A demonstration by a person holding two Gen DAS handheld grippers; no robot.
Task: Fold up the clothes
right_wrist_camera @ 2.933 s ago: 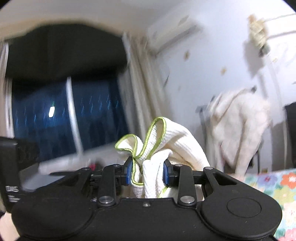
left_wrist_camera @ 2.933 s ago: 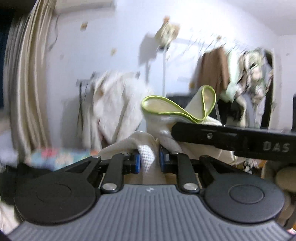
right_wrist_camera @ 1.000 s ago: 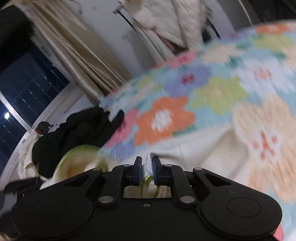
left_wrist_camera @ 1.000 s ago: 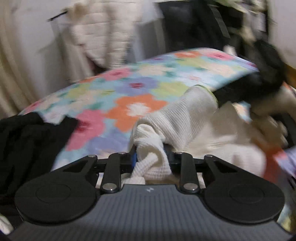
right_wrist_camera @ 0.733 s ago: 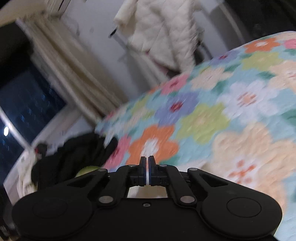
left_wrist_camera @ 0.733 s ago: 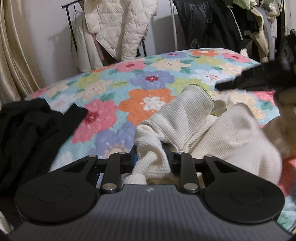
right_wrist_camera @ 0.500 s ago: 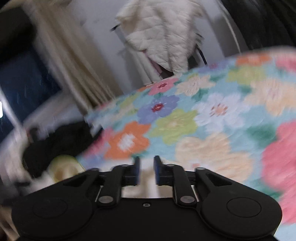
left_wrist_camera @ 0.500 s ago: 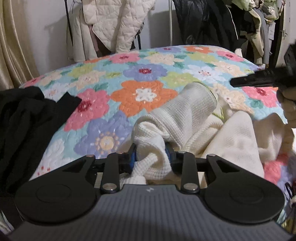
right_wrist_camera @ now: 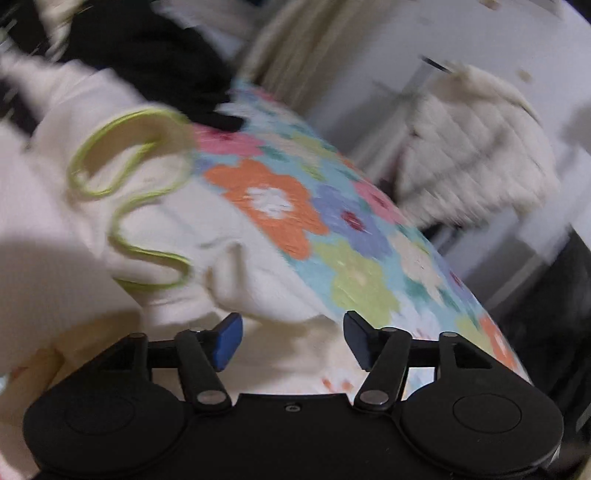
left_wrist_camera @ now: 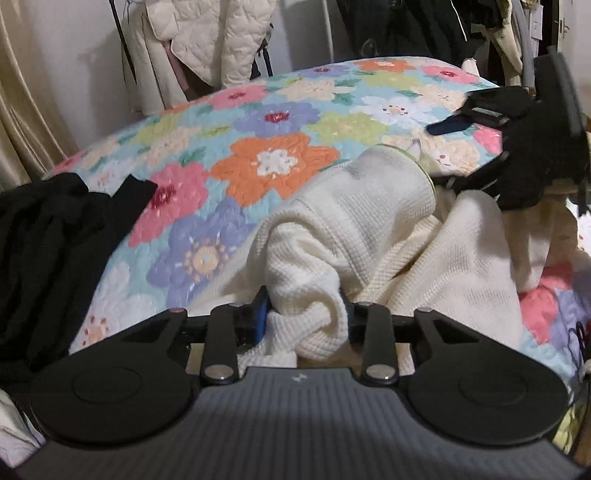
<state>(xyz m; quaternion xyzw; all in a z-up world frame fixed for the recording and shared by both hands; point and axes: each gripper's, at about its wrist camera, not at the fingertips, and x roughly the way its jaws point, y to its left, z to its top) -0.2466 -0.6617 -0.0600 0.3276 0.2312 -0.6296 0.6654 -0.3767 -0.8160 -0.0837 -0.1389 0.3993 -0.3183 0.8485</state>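
A cream waffle-knit garment (left_wrist_camera: 369,229) with lime-green trim lies crumpled on the flowered bedspread (left_wrist_camera: 280,122). My left gripper (left_wrist_camera: 304,319) is shut on a bunched fold of it at the near edge. In the left wrist view the right gripper (left_wrist_camera: 469,122) hovers over the garment's far right side. The right wrist view is blurred: my right gripper (right_wrist_camera: 291,338) is open, its blue pads wide apart just above the cream garment (right_wrist_camera: 159,229), with nothing held between them. The green-edged hem (right_wrist_camera: 129,162) curls at the upper left.
A heap of black clothes (left_wrist_camera: 48,236) lies on the left of the bed. A cream quilted jacket (left_wrist_camera: 207,37) and dark coats (left_wrist_camera: 406,26) hang on racks behind the bed. Beige curtains (left_wrist_camera: 22,122) hang at the far left.
Both grippers came down from mid-air and laid the garment on the bed. The right gripper let go of it and opened wide; the left still holds its fold.
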